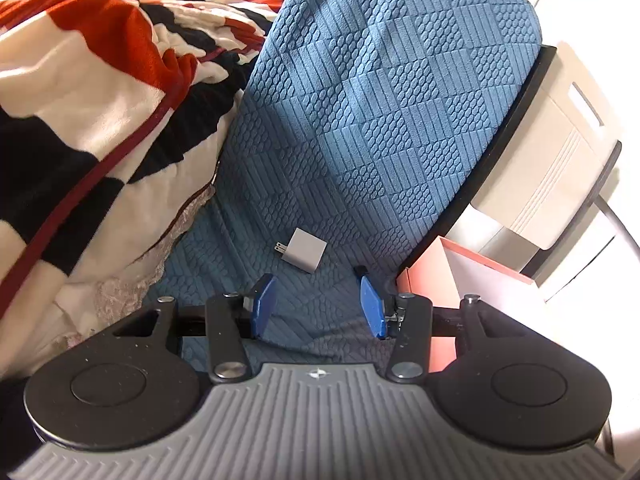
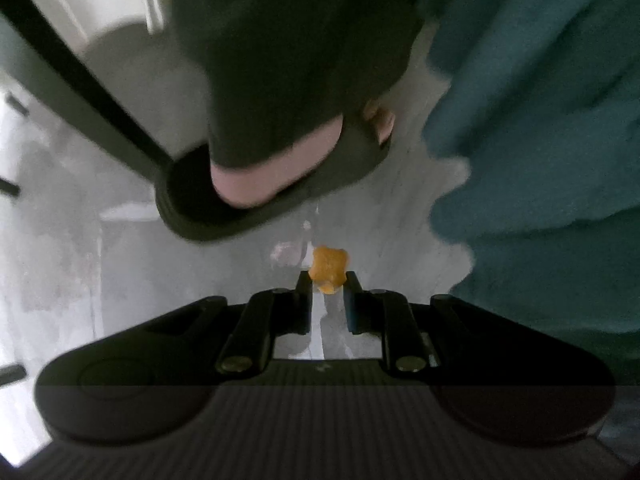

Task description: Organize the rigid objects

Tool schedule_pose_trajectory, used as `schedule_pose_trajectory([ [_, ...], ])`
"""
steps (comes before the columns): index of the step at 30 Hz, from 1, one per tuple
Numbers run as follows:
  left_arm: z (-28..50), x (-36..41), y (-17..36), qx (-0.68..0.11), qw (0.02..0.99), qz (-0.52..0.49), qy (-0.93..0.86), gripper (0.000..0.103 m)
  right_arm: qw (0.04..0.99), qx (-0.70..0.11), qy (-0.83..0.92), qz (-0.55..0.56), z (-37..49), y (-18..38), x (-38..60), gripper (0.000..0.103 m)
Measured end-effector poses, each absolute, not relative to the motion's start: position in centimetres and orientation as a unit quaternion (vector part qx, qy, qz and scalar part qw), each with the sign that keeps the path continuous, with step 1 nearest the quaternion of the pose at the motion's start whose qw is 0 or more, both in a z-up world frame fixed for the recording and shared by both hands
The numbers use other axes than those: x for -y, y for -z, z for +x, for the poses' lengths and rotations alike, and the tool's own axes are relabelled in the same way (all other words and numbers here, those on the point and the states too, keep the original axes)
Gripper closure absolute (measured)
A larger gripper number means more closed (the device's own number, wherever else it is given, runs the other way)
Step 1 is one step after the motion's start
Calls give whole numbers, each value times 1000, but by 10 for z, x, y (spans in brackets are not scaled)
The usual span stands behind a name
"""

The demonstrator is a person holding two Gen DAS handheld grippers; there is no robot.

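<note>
A small white wall charger (image 1: 301,251) with two metal prongs lies on the blue textured cover (image 1: 380,112), just ahead of my left gripper (image 1: 316,306). That gripper's blue pads (image 1: 264,304) stand apart with nothing between them. In the right wrist view, my right gripper (image 2: 328,280) points down at the pale floor (image 2: 100,248) and is shut on a small orange lumpy object (image 2: 329,266), which sticks out past the fingertips. The picture there is blurred.
A red, white and black blanket (image 1: 80,100) is heaped left of the charger. A pink-orange box (image 1: 432,276) and a beige appliance (image 1: 552,160) sit off the cover's right edge. A person's foot in a dark slipper (image 2: 260,184) stands on the floor beside hanging blue fabric (image 2: 540,140).
</note>
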State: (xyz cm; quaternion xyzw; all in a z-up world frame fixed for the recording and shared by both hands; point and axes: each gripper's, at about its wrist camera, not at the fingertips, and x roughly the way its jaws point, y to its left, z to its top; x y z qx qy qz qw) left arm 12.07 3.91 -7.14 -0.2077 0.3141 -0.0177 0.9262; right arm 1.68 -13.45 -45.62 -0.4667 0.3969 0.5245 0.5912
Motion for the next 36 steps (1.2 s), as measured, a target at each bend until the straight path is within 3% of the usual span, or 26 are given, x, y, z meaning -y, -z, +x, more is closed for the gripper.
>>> schedule_pose_trajectory([
  [17,85,-46,48,-301,934,-192,17,50,648,-353,-557,-381,11,302,133,84],
  [36,75,-2,-5,-277,943,-176,52,50,759,-326,-507,-243,29,137,185,84],
])
